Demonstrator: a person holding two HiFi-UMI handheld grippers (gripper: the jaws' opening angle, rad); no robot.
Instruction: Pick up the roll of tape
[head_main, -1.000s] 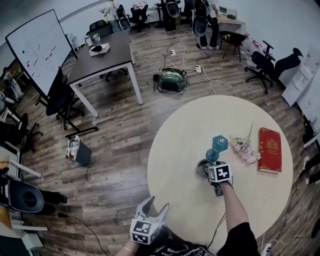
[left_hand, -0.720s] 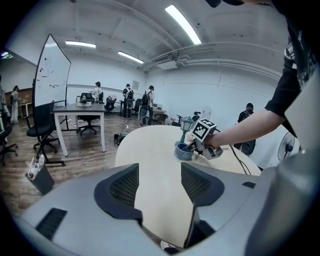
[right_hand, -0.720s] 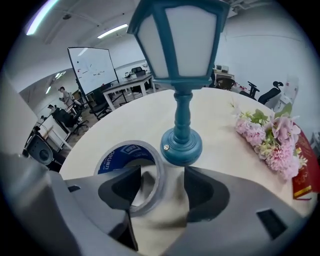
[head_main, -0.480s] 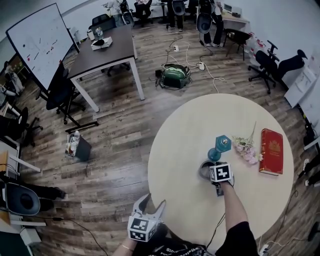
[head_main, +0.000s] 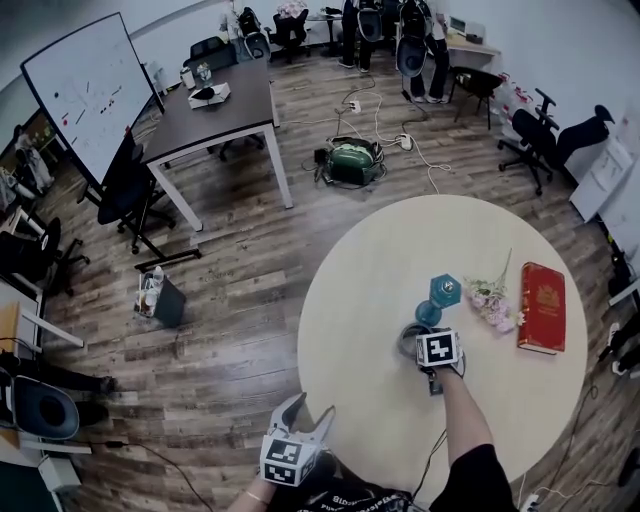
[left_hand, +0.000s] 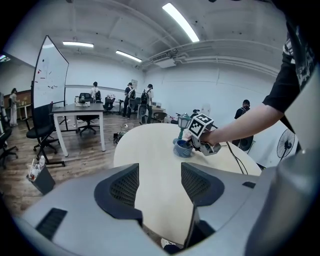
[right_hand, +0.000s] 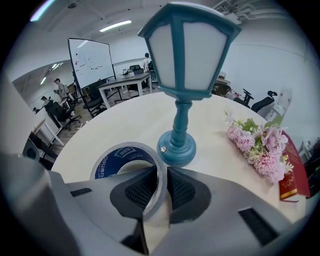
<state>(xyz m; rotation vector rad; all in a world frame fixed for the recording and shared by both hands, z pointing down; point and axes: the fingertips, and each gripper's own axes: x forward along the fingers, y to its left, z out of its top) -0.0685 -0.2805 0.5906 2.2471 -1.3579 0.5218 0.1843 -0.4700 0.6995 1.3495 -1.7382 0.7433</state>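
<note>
The roll of tape (right_hand: 112, 157), grey with a blue core, lies flat on the round table beside the base of a teal lamp (right_hand: 185, 60). My right gripper (right_hand: 160, 187) points steeply down at it. One pad is inside the ring and the other outside, and the closing jaws pinch the roll's wall. In the head view the roll (head_main: 408, 338) sits just left of the right gripper (head_main: 420, 345). My left gripper (head_main: 312, 412) hangs off the table's near edge, open and empty. In its own view the left gripper (left_hand: 160, 182) faces the roll (left_hand: 183, 148) from afar.
The lamp (head_main: 441, 293) stands right behind the roll. Pink flowers (head_main: 490, 298) and a red book (head_main: 541, 306) lie to its right on the pale round table (head_main: 370, 250). Desks, office chairs, a whiteboard and people fill the room beyond.
The head view has drifted a little. Both grippers stay where they were, the right one at the roll of tape.
</note>
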